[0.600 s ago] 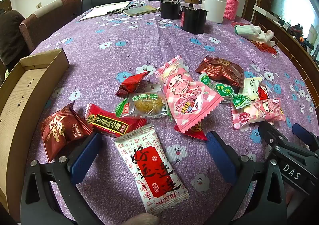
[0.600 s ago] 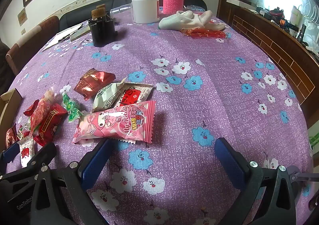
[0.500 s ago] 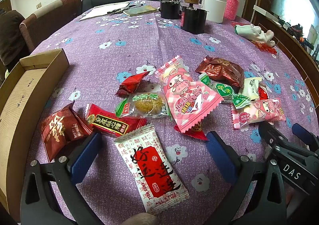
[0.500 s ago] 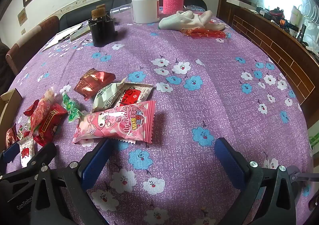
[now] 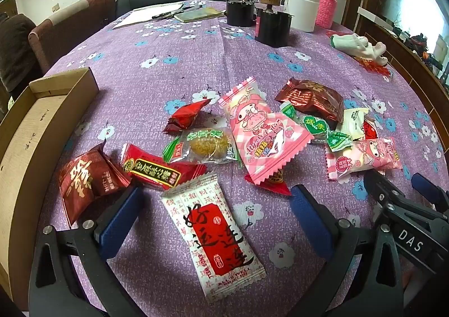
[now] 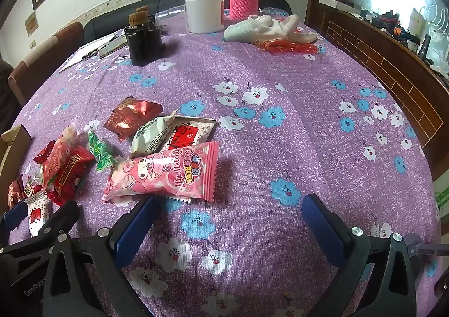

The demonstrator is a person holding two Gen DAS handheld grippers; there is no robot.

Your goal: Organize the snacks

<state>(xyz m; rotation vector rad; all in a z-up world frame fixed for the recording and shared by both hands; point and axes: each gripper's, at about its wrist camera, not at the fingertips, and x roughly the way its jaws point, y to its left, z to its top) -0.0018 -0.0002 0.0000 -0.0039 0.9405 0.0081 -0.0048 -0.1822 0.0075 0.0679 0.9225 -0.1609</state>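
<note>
Between my left gripper (image 5: 216,213) fingers, spread wide, lies the white-and-red snack packet (image 5: 212,235) on the surface: light, crinkly, probably slippery; I'd pinch its long edges. My right gripper (image 6: 227,221) gapes empty beside the pink packet (image 6: 165,174).

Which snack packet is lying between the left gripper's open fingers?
The white packet with the red label; the other snacks lie farther out on the tablecloth, beyond the left gripper.

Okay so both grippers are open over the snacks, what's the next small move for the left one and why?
Probably ease the left gripper down and close on the white and red packet. Its jaws stand wide open with that packet lying flat between them, nothing on top of it, and the cardboard box sits open just to the left.
</note>
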